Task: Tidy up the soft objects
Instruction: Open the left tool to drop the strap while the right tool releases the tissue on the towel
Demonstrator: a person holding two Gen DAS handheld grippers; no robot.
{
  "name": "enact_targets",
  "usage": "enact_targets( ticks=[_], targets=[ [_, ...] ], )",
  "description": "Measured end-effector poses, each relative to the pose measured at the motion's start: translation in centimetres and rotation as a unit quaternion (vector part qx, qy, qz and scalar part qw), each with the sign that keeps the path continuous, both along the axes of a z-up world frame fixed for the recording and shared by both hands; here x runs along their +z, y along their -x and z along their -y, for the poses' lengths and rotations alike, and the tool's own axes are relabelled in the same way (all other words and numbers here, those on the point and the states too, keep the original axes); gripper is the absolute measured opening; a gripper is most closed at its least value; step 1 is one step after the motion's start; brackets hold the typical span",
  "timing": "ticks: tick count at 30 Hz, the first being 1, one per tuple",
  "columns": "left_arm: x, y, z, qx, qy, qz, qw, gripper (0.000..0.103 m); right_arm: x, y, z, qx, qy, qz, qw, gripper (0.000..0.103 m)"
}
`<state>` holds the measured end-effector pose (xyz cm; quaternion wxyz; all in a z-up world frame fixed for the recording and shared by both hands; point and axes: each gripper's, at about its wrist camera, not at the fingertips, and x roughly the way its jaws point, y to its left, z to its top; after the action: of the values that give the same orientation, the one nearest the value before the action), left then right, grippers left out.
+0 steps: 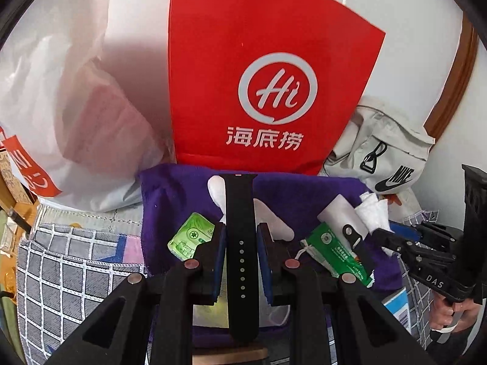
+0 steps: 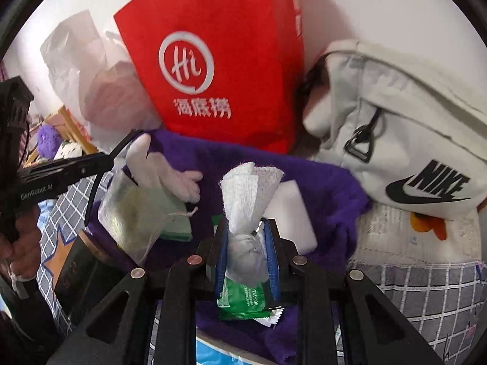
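Note:
My left gripper [image 1: 241, 240] is shut on a black watch strap [image 1: 240, 213] that runs upright between its fingers, above a purple towel [image 1: 170, 200]. My right gripper [image 2: 246, 237] is shut on a white cloth bundle [image 2: 246, 200] over the same purple towel [image 2: 328, 188]. On the towel lie a white glove [image 2: 158, 170], a mesh pouch [image 2: 131, 213], a white sponge block [image 2: 289, 213], a green wipes packet [image 2: 243, 301] and a light green packet [image 1: 191, 237]. The right gripper also shows in the left wrist view [image 1: 383, 234].
A red paper bag [image 1: 261, 91] stands behind the towel. A white plastic bag [image 1: 61, 106] is at the left and a pale Nike bag [image 2: 395, 140] at the right. A checked cloth [image 1: 70, 273] covers the surface below.

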<state>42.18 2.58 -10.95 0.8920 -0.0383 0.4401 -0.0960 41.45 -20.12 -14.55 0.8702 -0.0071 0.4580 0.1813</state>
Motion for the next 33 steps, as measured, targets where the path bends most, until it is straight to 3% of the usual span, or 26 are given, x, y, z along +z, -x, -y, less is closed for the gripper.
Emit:
enact_targets(
  ticks=[11, 22, 25, 30, 33],
  targets=[
    [-2.5, -0.9, 0.4, -0.008, -0.004, -0.034, 0.9994, 0.02, -3.2, -1.1, -1.2, 0.012, 0.02, -0.046, 0.999, 0.024],
    [-3.3, -1.5, 0.0, -0.003, 0.008, -0.051, 0.9987, 0.02, -3.5, -1.5, -1.9, 0.013, 0.019, -0.05, 0.998, 0.026],
    [-3.5, -1.6, -0.2, -0.001, 0.011, -0.057, 0.9983, 0.02, -3.4, -1.5, -2.1, 0.014, 0.016, -0.05, 0.999, 0.032],
    [-3.5, -1.8, -0.4, 0.007, 0.01, -0.066, 0.9977, 0.035, -2.6, -1.3, -2.1, 0.004, 0.022, -0.036, 0.999, 0.054],
    [-3.3, -1.7, -0.5, 0.012, 0.007, -0.067, 0.9977, 0.047, -1.9, -1.3, -1.8, -0.011, 0.025, -0.029, 0.999, 0.056]
  ],
)
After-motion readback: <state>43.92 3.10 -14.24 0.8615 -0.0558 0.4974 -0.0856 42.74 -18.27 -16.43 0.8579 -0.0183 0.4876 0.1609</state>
